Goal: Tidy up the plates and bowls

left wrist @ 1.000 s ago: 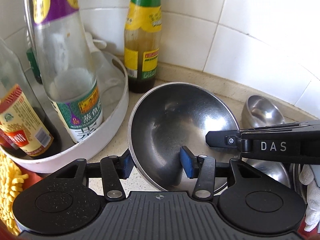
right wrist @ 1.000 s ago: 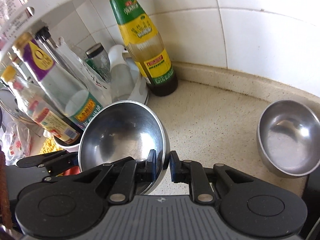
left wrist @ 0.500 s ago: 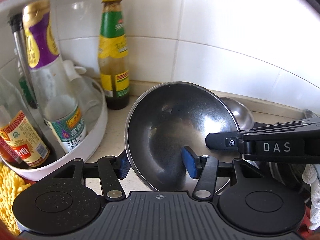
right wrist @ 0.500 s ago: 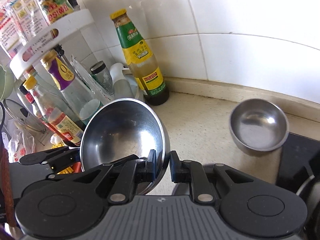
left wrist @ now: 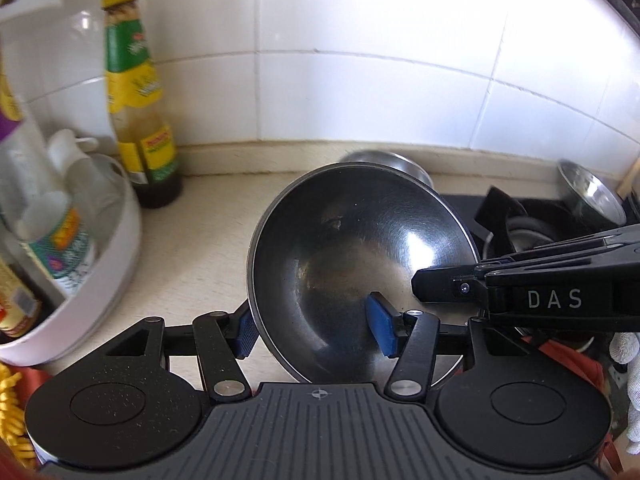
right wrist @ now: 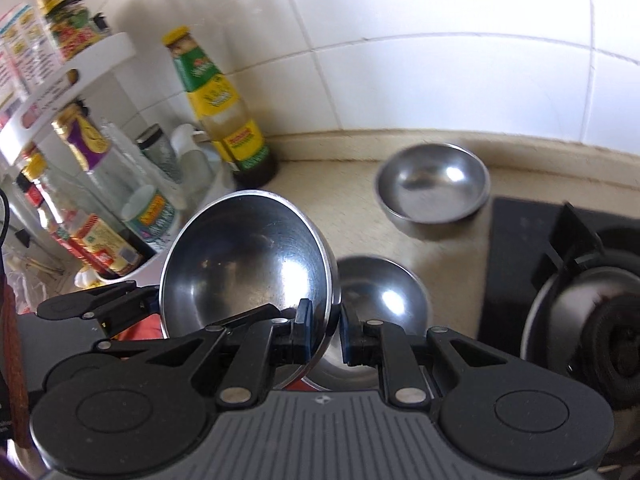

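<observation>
My right tool (right wrist: 325, 330) pinches the steel bowl (right wrist: 244, 264) at its thin, slippery rim; my left tool (left wrist: 316, 326), just widening, straddles the opposite rim loosely.

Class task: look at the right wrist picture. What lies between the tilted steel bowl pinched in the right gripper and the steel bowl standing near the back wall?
Between the held bowl and the far bowl, the right wrist view shows bare speckled countertop; a third steel bowl sits just below that line.

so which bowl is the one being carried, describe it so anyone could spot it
Start at the tall green-and-yellow sauce bottle by the tiled wall. In front of it, the tilted steel bowl is off the counter, its rim pinched by the right gripper. The other bowls sit flat.
</observation>
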A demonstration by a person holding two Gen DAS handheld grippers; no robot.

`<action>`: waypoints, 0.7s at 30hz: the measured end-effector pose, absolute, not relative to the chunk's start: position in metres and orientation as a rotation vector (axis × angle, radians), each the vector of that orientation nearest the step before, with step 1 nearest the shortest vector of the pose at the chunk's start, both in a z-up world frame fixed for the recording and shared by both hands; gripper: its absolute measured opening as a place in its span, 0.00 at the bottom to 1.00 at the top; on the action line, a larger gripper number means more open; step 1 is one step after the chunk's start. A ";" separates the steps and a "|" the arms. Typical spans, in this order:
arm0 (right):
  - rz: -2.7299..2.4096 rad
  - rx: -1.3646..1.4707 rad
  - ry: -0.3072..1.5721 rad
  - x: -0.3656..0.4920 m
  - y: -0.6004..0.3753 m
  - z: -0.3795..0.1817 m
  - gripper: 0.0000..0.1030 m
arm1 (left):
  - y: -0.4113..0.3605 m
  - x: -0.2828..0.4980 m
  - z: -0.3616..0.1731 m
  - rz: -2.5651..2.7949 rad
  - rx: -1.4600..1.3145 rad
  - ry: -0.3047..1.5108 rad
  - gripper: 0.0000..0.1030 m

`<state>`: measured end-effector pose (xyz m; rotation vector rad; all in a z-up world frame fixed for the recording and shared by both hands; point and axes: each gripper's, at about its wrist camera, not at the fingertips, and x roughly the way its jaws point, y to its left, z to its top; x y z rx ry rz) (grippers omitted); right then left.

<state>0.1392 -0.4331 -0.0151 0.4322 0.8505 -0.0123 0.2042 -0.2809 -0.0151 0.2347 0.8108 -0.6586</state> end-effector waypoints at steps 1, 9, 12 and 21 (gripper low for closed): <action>-0.017 0.436 0.856 0.138 -0.436 -0.018 0.15 | -0.284 0.205 -0.018 -0.665 0.238 0.818 0.61; -0.035 0.437 0.886 0.143 -0.450 -0.034 0.15 | -0.302 0.205 -0.035 -0.695 0.279 0.855 0.62; -0.054 0.420 0.899 0.146 -0.454 -0.038 0.16 | -0.307 0.211 -0.041 -0.696 0.285 0.879 0.58; -0.123 0.387 0.842 0.140 -0.477 -0.029 0.23 | -0.300 0.230 -0.035 -0.661 0.272 0.858 0.57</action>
